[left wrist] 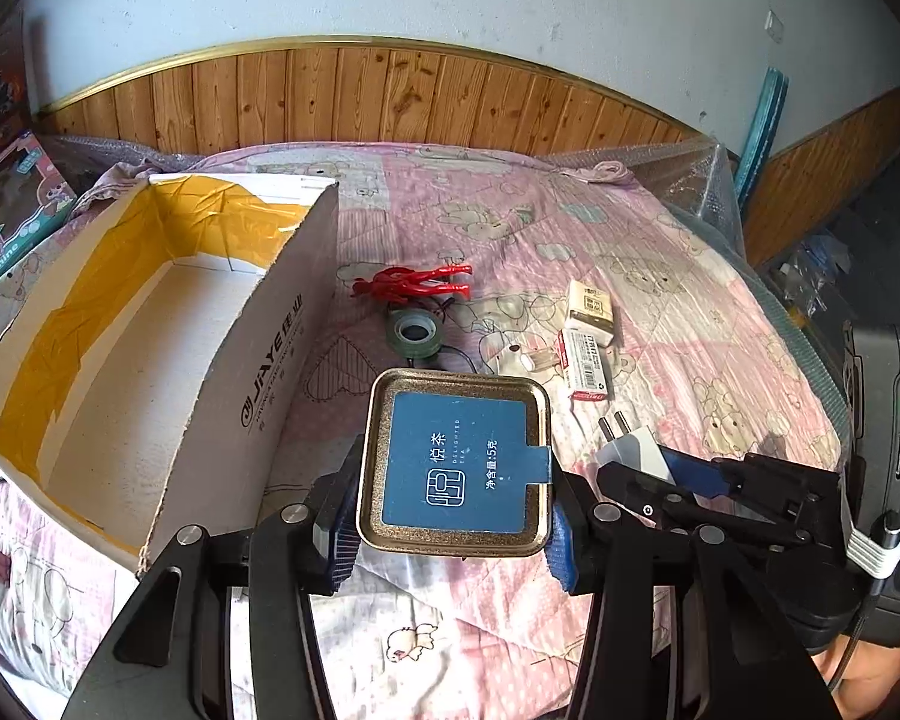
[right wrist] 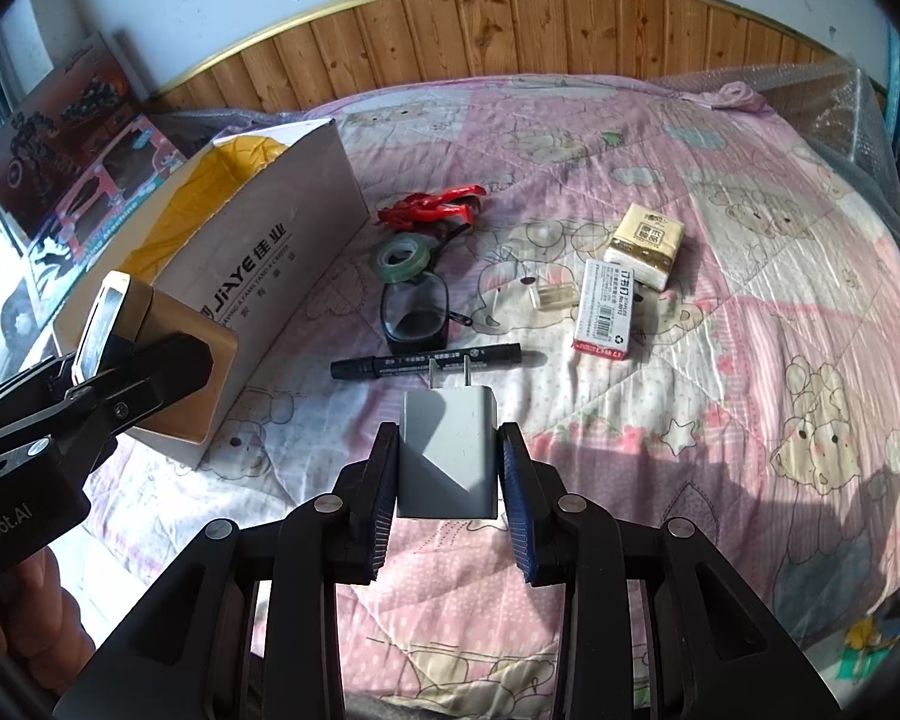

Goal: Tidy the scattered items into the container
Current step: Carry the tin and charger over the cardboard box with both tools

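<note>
Tin [left wrist: 456, 462] sits clamped between the left gripper [left wrist: 450, 516] fingers at lower centre, lifted beside the open box [left wrist: 150, 312] at left, ready to drop in. Right-wrist view: right gripper [right wrist: 450, 474] pinches the charger [right wrist: 447, 450] at centre; marker [right wrist: 426, 363] and glasses [right wrist: 414, 315] wait on the bed [right wrist: 750, 360].

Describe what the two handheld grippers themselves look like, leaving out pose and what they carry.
Both the left gripper and the right gripper are black linkage frames with silver pivot pins and ridged blue pads on the fingers. The body of the left one carries white lettering ending "Robot.AI". The right one has a black box with a green light, white strapping and a black cable. No sleeves show.
</note>
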`<state>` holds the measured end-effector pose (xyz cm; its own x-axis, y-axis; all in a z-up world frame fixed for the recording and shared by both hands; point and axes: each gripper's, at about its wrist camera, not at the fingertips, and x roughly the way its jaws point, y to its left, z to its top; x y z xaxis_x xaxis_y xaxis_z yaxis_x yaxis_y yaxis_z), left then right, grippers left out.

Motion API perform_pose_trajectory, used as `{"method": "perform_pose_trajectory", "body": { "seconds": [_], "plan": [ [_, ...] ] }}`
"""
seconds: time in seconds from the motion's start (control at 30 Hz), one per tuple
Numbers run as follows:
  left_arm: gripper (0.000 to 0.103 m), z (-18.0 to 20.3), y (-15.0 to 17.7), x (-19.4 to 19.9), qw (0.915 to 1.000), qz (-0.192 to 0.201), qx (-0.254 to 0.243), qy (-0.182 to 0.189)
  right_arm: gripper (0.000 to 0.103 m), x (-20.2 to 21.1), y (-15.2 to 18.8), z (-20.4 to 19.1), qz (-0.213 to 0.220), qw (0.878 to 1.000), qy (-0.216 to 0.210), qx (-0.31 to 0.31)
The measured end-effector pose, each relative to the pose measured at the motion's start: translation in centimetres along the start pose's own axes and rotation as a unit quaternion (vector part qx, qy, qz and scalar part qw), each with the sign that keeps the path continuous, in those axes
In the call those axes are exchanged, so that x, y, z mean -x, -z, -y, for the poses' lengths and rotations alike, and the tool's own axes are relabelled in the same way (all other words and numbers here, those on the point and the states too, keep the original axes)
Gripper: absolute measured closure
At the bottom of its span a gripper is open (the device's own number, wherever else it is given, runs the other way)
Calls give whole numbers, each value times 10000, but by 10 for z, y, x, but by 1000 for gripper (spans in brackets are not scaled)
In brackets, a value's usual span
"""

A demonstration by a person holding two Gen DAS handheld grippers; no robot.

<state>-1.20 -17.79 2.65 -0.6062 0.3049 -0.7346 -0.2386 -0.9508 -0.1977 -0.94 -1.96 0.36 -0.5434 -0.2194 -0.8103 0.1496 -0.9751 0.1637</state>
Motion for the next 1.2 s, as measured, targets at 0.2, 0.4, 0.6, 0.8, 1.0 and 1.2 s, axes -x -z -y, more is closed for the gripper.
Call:
{"method": "perform_pose_trajectory", "body": {
  "seconds": [0.2,0.4,0.6,0.8,1.0,1.2],
  "plan": [
    [52,-10,-4,21,9997,242,89,33,69,12,-11,-28,165,9995,-63,245],
    [52,-24,-12,42,9985,508,212,40,69,20,-22,-52,271,9986,-116,434],
    [52,-42,-18,58,9970,694,343,2,69,22,-34,-69,301,9980,-126,550],
    [52,-58,-27,69,9954,838,457,-40,69,25,-46,-86,355,9969,-100,700],
    [52,-78,-38,78,9935,984,534,-182,69,26,-60,-102,412,9954,-129,857],
    [52,-94,-45,80,9926,1005,556,-395,69,23,-73,-120,449,9935,-215,1024]
  ]
}}
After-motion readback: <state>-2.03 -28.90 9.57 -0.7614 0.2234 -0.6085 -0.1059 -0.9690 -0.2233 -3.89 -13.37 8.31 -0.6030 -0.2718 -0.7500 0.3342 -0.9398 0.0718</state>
